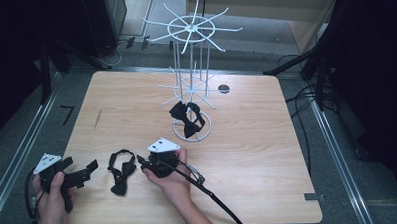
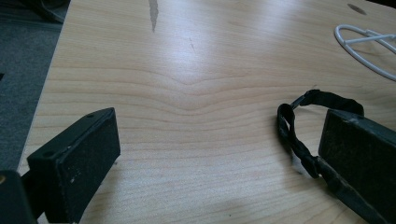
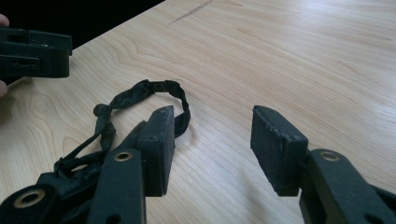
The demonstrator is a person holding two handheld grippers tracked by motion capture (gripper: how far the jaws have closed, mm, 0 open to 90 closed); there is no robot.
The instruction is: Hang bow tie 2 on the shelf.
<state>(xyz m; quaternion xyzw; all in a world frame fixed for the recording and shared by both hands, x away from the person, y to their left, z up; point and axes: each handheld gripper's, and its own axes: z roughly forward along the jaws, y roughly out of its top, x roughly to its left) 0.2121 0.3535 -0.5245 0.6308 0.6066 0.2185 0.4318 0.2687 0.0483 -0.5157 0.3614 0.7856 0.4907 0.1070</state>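
On the table (image 1: 247, 140), far centre: white rack (image 1: 192, 67), wire arms on two tiers, w/ one black bow tie (image 1: 187, 120) hanging low over its ring base. Near edge: 2nd tie (image 1: 121, 172) flat on the wood, strap looped, lying btwn the two grippers. L gripper (image 1: 91, 168) just left of it, jaws wide apart, nothing btwn them; in the left gripper view the strap (image 2: 294, 135) sits beside the right-hand jaw. R gripper (image 1: 142, 160) just right of the tie, jaws also spread and empty; strap loop (image 3: 154, 91) just beyond its left-hand jaw. Judged step: approach/pick of the loose tie, not yet gripped. Next move prob. needs one gripper to close on strap or knot, lift w/o snagging, then carry the loop to a free rack arm.
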